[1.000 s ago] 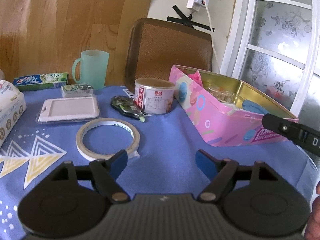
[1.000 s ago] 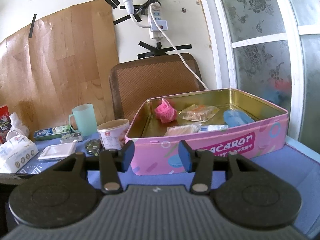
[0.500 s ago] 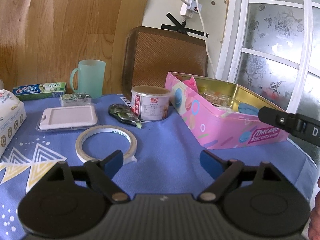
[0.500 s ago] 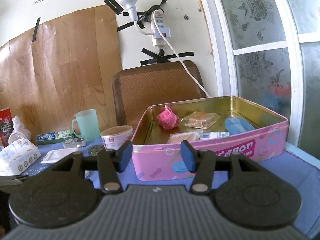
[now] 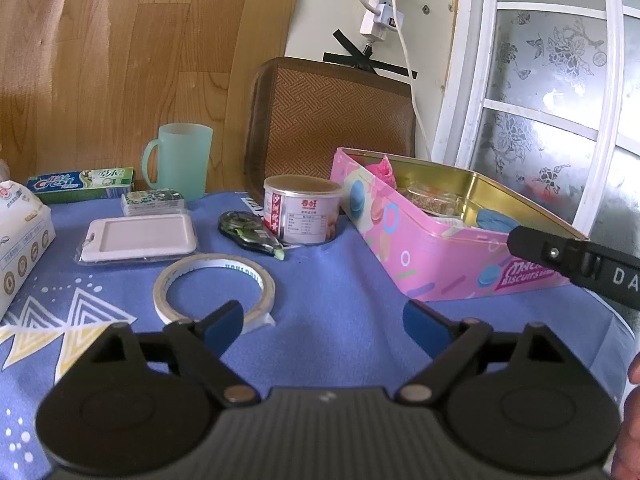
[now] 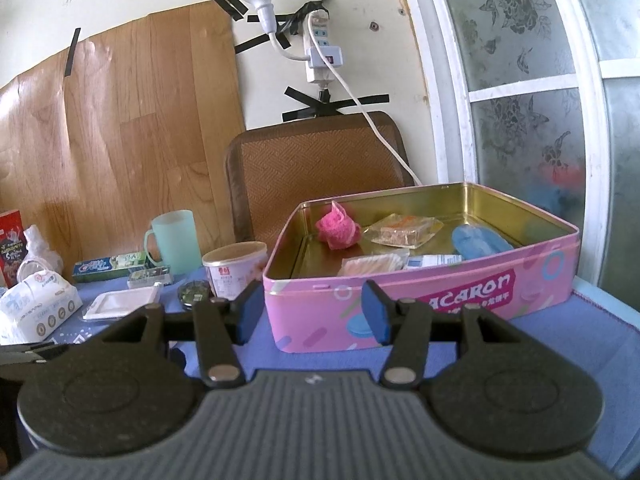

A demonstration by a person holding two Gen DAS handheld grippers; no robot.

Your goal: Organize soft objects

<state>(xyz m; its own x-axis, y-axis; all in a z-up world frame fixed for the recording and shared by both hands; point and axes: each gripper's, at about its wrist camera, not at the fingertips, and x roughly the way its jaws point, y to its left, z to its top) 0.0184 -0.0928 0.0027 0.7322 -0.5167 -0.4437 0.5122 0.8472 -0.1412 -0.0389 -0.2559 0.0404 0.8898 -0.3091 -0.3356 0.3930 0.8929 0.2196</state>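
Pink tin [image 6: 424,292] as landmark, standing open on the blue-clothed bench [image 5: 332,292]. Left of the tin, in order: tissue pack [image 5: 20,236], toothpaste box [image 5: 82,184], white card case [image 5: 138,238], green mug [image 5: 182,164], tape roll [image 5: 214,286], correction-tape dispenser [image 5: 250,234], and a can [image 5: 302,214] just beside the tin's left wall. Inside the tin: a pink knitted piece [image 6: 338,230] at its far left corner, a wrapped snack [image 6: 406,232] at centre, a blue soft pad [image 6: 480,240] toward the right. Left gripper [image 5: 323,322]: fingers widely parted and opening, nothing between them, bare cloth ahead, tape roll just beyond the left finger, tin ahead to the right. Right gripper [image 6: 312,314]: fingers moderately parted, empty, poised before the tin's near wall, apart from its contents.
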